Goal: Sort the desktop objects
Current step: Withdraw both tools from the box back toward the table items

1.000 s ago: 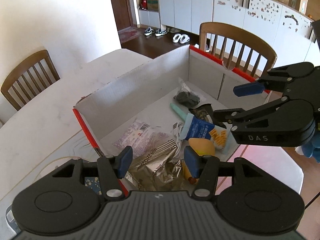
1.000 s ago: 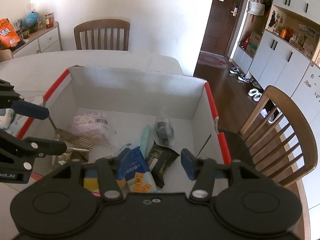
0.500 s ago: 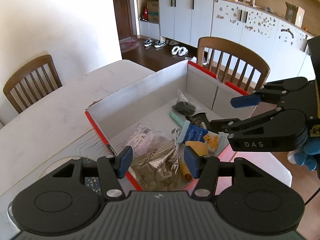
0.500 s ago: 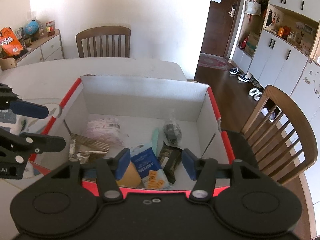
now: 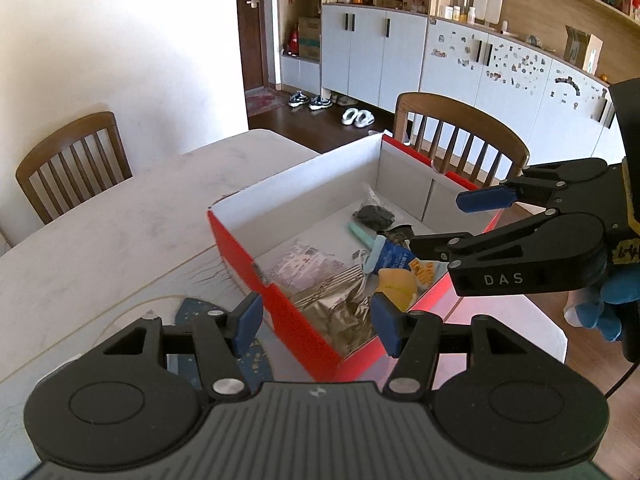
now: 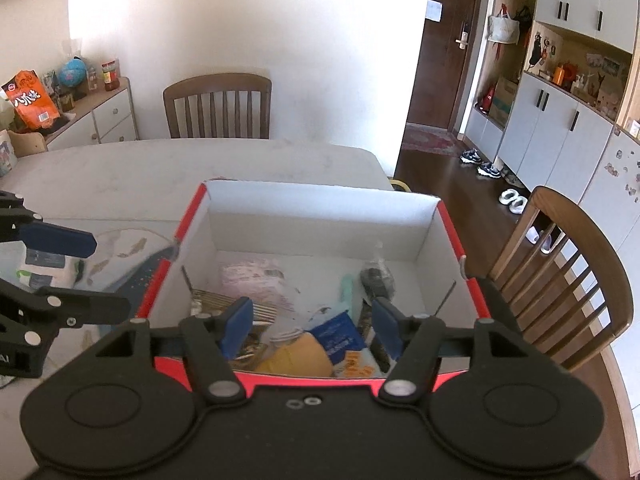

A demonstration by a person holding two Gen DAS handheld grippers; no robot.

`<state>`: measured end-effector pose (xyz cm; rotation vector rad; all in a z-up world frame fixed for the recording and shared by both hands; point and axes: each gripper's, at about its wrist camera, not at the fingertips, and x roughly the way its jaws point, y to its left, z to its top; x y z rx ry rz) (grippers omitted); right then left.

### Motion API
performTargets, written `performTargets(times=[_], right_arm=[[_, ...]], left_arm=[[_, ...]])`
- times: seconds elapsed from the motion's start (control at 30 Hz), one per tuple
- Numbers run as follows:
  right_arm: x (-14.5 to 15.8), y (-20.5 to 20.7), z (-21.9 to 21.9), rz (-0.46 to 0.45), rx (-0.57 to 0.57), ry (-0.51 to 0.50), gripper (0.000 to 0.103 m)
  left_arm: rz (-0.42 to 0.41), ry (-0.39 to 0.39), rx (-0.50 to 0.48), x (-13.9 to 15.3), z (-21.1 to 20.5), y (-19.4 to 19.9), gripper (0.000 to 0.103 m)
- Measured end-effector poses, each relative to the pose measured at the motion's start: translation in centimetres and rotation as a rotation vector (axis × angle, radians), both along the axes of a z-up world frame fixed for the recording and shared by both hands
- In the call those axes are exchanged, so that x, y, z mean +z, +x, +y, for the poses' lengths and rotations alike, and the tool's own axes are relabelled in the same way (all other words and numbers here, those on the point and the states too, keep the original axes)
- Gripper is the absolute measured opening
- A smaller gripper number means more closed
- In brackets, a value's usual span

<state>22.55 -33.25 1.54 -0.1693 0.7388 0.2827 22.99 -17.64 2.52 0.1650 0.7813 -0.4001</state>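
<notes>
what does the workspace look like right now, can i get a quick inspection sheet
Surface: pale table, bare at the far end.
Job's things: red-edged box holding a pink packet, foil bag, blue pouch, yellow item, teal tube and dark bagged item.
Clutter: white packet on the table left of the box.
Grippers: left gripper and right gripper both open, empty, above the box's near edge.
Cables: a dark cord below the right hand.
Surroundings: wooden chairs, white cabinets, shoes on the floor.
</notes>
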Motion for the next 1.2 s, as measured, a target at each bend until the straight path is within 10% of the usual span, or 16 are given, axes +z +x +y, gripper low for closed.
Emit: performTargets(times=[1.2], right_arm=[[1.5, -4.0, 15.1, -0.011, 0.105, 0.040, 0.088]], left_arm=[[-0.020, -0.049, 0.097, -0.3, 15.0, -7.1, 0.086]])
